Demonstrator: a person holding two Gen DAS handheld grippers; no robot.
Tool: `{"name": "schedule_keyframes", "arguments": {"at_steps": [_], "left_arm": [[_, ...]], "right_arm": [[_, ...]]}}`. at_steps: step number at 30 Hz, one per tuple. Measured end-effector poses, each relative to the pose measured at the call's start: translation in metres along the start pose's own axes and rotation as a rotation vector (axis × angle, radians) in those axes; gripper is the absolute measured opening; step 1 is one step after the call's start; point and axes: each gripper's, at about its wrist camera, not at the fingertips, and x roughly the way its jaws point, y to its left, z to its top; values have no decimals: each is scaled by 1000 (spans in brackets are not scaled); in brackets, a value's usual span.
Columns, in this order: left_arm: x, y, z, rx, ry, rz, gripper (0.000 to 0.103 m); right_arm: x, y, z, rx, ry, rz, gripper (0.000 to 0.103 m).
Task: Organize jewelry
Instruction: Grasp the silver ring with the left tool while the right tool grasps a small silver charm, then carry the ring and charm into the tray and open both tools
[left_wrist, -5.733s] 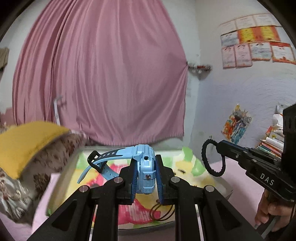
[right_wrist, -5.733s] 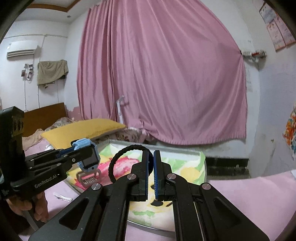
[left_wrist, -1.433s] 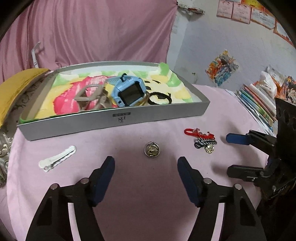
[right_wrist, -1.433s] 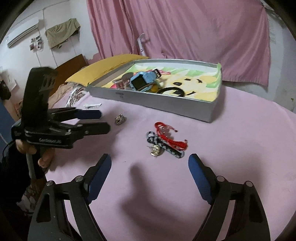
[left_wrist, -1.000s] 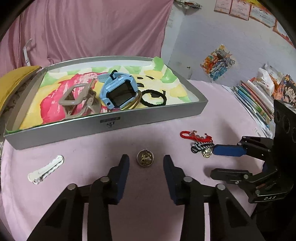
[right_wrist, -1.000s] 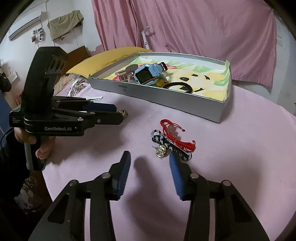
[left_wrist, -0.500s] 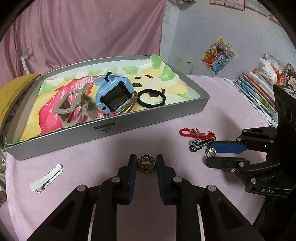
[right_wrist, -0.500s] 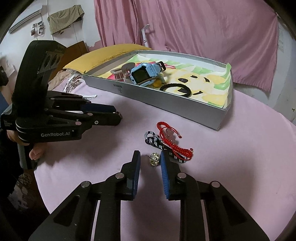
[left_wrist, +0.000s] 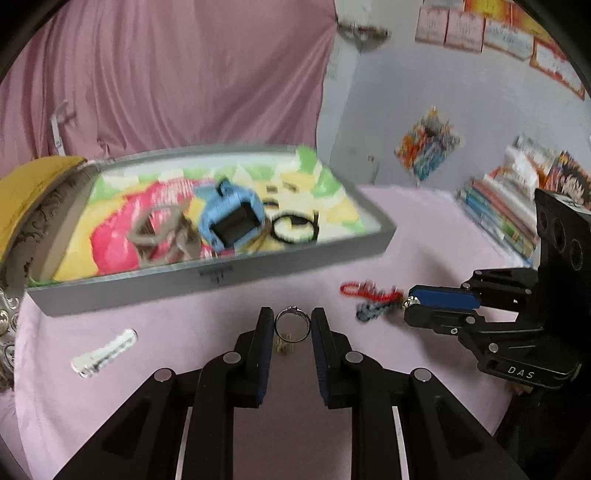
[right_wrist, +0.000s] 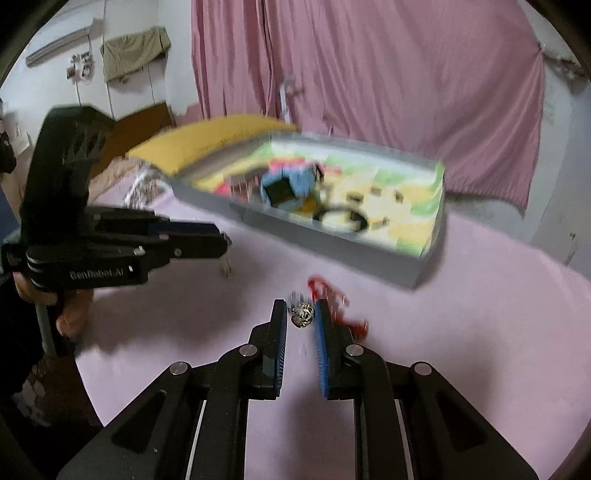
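My left gripper (left_wrist: 293, 325) is shut on a silver ring (left_wrist: 293, 326) and holds it above the pink table. My right gripper (right_wrist: 301, 314) is shut on a small silver charm (right_wrist: 303, 314), lifted beside a red cord bracelet (right_wrist: 332, 295) and a dark patterned bracelet (left_wrist: 373, 311). The grey tray (left_wrist: 221, 273) with a colourful liner holds a blue smartwatch (left_wrist: 231, 221), a beige hair claw (left_wrist: 159, 236) and a black hair tie (left_wrist: 295, 229). The tray also shows in the right wrist view (right_wrist: 332, 247).
A white hair clip (left_wrist: 103, 352) lies on the table at the left. A yellow pillow (left_wrist: 29, 184) sits left of the tray. Books (left_wrist: 509, 210) are stacked at the right. A pink curtain (left_wrist: 177, 74) hangs behind.
Both grippers closed from wide open, the left on the ring and the right on the charm, and both have lifted off the table. Earlier the watch and hair tie went into the tray.
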Motion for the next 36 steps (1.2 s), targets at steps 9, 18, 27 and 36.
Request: {"name": "schedule_keyframes", "arguments": {"at_steps": [9,18,27,36], "left_arm": [[-33,-4,18,10,-286,77,19],[-38,10,35,-7,-452,165,19],[-26,30,43,-30,-468,253,19],[3,56,45,-138,-290,226,19]], "right_arm": [[-19,10,28,11,-273,-67,13],[-14,15,52,2,-420,-131,13],[7,17,66,-23,-461,-188,13],[49,-7,71,91,-252,-102,13]]}}
